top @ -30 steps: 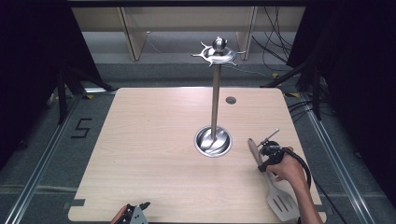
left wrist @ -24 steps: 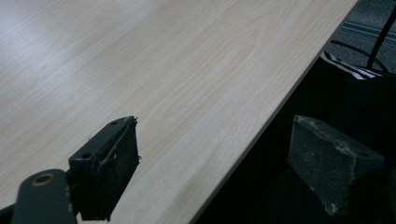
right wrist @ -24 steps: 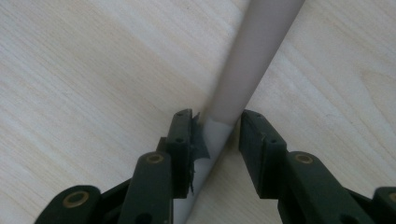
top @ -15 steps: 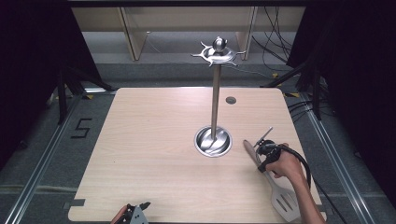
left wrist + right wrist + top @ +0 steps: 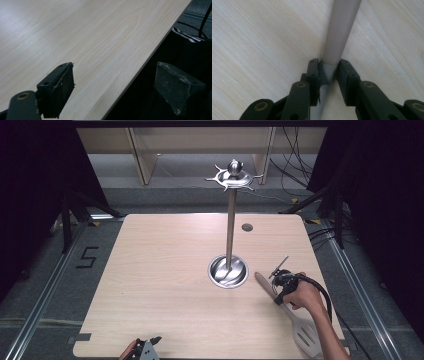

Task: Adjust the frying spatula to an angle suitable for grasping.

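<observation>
A slotted spatula (image 5: 306, 335) with a pale handle (image 5: 263, 284) lies slanted at the table's right front, its handle end pointing at the stand's base. My right gripper (image 5: 280, 289) is shut on that handle, held by a hand. In the right gripper view the jaws (image 5: 329, 68) clamp the round handle (image 5: 342, 27) close over the wood; I cannot tell whether it touches the table. My left gripper (image 5: 148, 345) sits at the table's front edge, open with nothing between its jaws (image 5: 115, 75), one over the table top and one past the edge.
A metal utensil stand rises from a round dished base (image 5: 228, 271) at mid-table, with a thin pole (image 5: 230, 227) and a ring of hooks (image 5: 234, 176) on top. A small dark grommet (image 5: 247, 227) marks the table's far side. Cables lie on the floor at the right.
My right gripper has shifted a little left and nearer, swinging the spatula's handle end leftward toward the stand's base. The left gripper has stayed put.
</observation>
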A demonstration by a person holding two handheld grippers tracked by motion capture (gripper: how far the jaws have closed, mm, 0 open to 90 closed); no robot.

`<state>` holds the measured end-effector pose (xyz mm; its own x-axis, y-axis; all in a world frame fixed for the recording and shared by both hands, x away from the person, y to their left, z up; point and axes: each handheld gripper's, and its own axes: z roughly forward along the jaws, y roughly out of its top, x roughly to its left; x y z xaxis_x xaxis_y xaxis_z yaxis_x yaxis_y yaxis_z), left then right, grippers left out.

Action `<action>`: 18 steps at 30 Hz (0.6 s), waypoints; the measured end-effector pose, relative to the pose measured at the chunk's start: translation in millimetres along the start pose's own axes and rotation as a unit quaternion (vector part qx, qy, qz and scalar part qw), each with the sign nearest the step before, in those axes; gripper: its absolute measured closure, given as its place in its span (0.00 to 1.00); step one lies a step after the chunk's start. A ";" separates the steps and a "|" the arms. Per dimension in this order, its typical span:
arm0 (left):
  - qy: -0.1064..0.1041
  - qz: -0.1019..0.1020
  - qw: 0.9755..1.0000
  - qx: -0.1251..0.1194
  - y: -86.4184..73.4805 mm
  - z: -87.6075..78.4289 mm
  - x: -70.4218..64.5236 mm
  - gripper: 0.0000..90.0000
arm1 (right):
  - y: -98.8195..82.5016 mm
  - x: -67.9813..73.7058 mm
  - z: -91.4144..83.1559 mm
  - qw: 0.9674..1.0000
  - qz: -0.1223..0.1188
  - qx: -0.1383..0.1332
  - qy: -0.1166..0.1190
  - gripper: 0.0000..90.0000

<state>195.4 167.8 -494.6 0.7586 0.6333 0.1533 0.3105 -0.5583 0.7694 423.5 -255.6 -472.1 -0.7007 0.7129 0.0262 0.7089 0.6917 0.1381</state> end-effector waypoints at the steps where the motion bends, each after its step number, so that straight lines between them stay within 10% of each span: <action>1: 0.001 0.000 1.000 0.000 0.0 0.0 0.1 0.17 | -1.0 -0.4 0.1 1.000 -0.003 -0.004 -0.002 0.81; 18: -0.001 -0.002 1.000 -0.001 0.2 0.8 0.3 0.17 | -15.3 -0.1 -27.5 0.992 -0.019 -0.118 0.027 0.86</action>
<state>196.2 167.5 -494.9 0.7583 0.6346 0.1496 0.3127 -0.5553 0.7707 410.6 -269.4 -447.0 -0.7346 0.6750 0.0681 0.6475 0.6675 0.3676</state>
